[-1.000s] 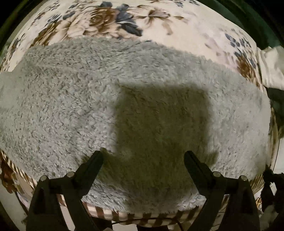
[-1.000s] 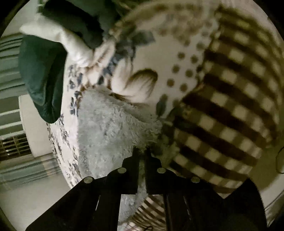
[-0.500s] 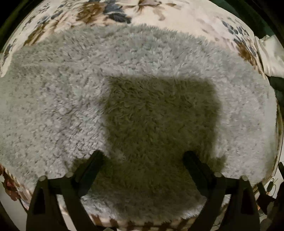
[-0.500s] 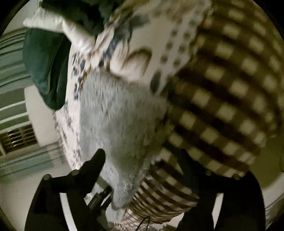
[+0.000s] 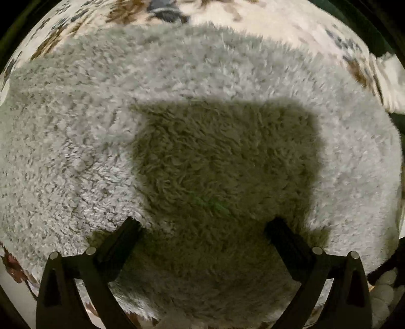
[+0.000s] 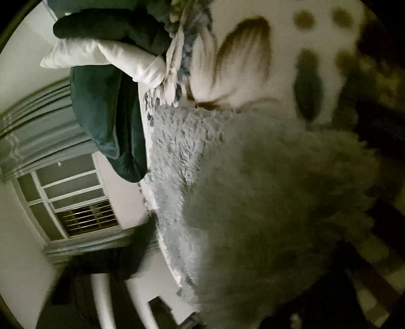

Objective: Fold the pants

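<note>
The grey fluffy pants (image 5: 202, 131) lie flat on a floral bedspread (image 5: 265, 17) and fill most of the left wrist view. My left gripper (image 5: 202, 227) is open, its fingers (image 5: 126, 235) spread just above the fabric's near part, casting a square shadow on it. In the right wrist view the same grey pants (image 6: 253, 202) fill the middle, blurred and very close. The right gripper's fingers do not show in this view.
A white pillow (image 6: 106, 55) and dark green cushions (image 6: 106, 119) lie at the head of the bed. A brown-striped blanket edge (image 6: 374, 240) runs beside the pants. A window (image 6: 76, 202) and curtains (image 6: 38, 126) stand beyond the bed.
My left gripper has moved forward over the pants, staying open. My right gripper opened, let go of the pants edge, and its fingers have left the view as the camera swung over the fabric.
</note>
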Motion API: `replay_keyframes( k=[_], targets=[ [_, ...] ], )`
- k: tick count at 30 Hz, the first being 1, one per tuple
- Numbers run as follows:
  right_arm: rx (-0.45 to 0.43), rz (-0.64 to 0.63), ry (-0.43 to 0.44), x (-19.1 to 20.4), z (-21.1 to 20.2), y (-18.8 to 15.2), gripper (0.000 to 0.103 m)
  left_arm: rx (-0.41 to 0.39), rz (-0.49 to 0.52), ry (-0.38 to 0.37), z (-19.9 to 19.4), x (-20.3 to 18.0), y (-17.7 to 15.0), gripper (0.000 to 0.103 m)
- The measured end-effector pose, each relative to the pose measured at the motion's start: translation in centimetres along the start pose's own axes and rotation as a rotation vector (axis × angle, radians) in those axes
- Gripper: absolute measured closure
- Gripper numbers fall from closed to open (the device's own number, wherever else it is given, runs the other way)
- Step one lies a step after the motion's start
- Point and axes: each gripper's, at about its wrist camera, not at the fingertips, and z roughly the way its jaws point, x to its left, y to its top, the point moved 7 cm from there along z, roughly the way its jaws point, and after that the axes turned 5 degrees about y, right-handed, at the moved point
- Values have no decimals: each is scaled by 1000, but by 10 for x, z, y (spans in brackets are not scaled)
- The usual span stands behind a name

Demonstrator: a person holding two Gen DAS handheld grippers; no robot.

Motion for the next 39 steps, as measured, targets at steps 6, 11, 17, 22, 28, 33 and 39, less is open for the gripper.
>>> replay_keyframes(
  k=[6, 11, 17, 22, 28, 33, 39],
  targets=[
    [-38, -169, -175, 51, -12, -19, 85, -106, -57, -48, -50, 12, -7, 0],
    [-1, -432, -258, 136, 4, -80, 85, -146, -130, -88, -83, 71, -16, 0],
    [192, -771, -386, 188, 79, -229, 85, -190, -263, -48, -101, 219, -18, 0],
    [426, -1006, -561, 122, 157, -376, 85, -164, -385, 15, -86, 326, -54, 0],
    [743, -1103, -776, 39, 203, -488, 55, -118, -522, 29, -63, 402, -96, 0],
    [857, -972, -555, 84, 184, -515, 22, -106, -578, 3, -56, 421, -113, 0],
    [737, -828, -609, 123, 195, -447, 19, -147, -576, -54, -71, 405, -102, 0]
  ],
)
